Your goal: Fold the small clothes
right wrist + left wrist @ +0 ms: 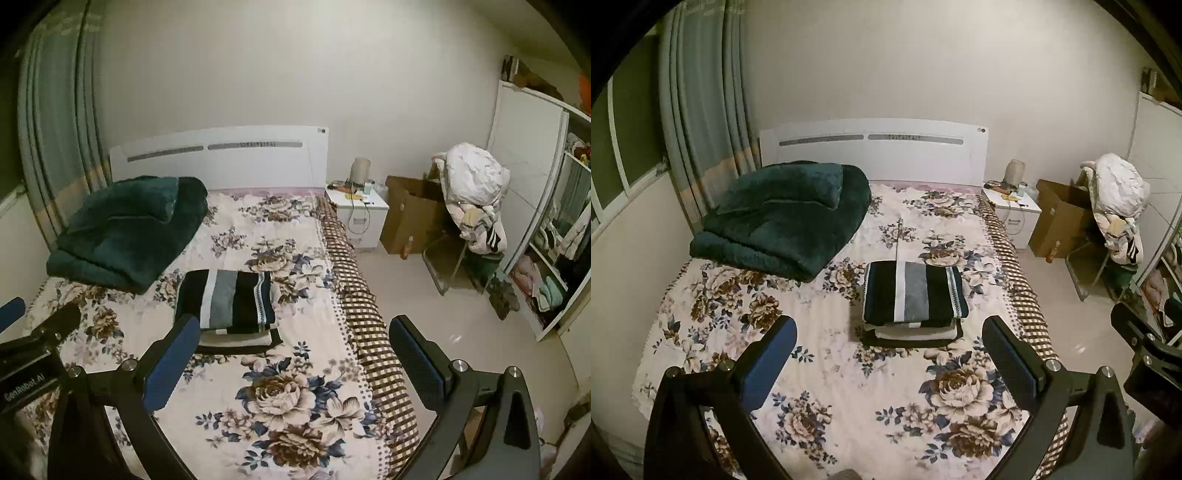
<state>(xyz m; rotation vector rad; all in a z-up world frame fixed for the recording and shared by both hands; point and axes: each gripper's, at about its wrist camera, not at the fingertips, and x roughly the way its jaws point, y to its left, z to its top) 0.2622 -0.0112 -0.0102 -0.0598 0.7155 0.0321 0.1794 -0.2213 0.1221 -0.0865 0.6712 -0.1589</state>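
Folded clothes stack (914,301) beyond both gaping, empty grippers.

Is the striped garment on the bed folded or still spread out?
Folded. The striped garment lies as a neat rectangle on top of a small stack of other folded pieces, with both grippers open and clear of it.

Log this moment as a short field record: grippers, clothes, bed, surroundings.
left gripper: open, empty, above the bed
right gripper: open, empty, above the bed
folded clothes: neat stack, striped piece on top, lying on the floral sheet
green blanket: folded, near the headboard
nightstand: beside the bed, cluttered top
chair: piled with laundry
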